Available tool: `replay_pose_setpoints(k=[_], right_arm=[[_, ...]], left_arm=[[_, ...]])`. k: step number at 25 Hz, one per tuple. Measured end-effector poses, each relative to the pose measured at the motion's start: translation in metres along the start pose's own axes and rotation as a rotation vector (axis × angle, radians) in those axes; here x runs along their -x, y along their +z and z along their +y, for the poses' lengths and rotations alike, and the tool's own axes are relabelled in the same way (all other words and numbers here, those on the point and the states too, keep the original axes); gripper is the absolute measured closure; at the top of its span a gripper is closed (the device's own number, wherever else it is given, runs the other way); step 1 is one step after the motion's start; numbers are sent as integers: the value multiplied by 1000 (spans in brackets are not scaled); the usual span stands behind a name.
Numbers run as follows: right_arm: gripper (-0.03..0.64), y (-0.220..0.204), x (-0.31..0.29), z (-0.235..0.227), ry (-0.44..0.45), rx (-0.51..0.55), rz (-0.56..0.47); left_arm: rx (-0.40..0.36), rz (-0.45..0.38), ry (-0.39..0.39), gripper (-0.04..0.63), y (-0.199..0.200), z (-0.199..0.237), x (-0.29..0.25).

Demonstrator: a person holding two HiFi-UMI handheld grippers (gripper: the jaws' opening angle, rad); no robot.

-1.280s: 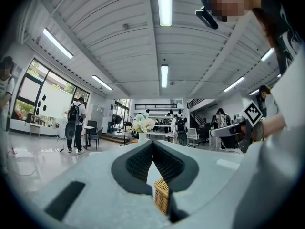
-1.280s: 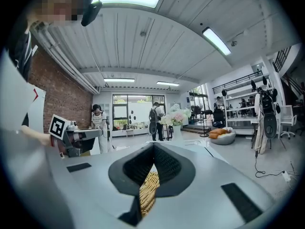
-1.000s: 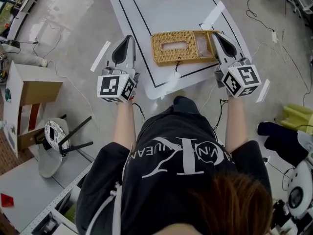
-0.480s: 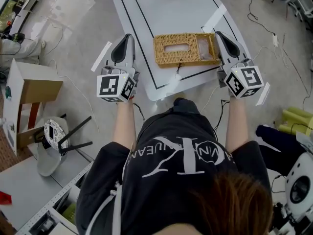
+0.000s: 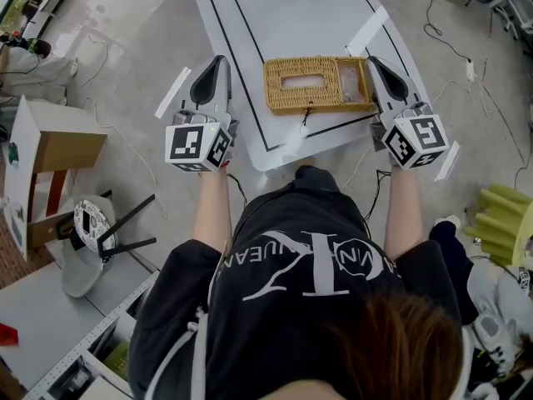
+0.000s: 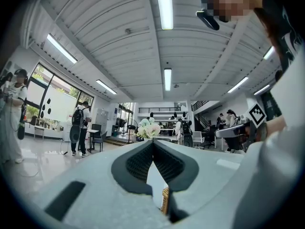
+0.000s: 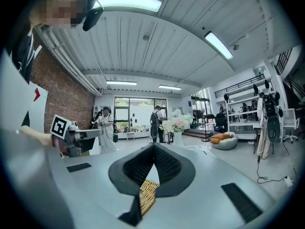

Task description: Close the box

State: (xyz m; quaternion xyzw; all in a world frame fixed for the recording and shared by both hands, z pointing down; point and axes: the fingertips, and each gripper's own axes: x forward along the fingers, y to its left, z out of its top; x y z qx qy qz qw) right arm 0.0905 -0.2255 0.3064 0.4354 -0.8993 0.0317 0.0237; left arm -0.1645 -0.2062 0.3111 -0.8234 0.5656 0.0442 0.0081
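Bright, even light fills the hall. Ceiling strip lights (image 6: 165, 6) burn out to white glare in both gripper views, and tall windows (image 6: 47, 97) add daylight from the side. The fisheye lenses bow the ceiling ribs and darken the frame corners to black. Close to the lens, the left tongs (image 6: 153, 141) and right tongs (image 7: 154, 144) look soft. In the head view the white bench (image 5: 250, 23) is crisp, with only faint shadows.

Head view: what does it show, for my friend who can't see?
Seen from above, a person holds a hand-held gripper in each hand at a white table with a woven box. The right hand-held gripper is beside the box's right end, the left hand-held gripper farther off.
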Motion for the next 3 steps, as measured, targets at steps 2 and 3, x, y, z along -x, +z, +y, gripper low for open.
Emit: replay_pose_setpoints(k=[2, 3], right_arm=[[619, -1, 0, 0, 0, 0, 3], [620, -2, 0, 1, 0, 0, 3]], left_arm=[[1, 0, -1, 588, 0, 0, 0], [1, 0, -1, 586, -1, 0, 0]])
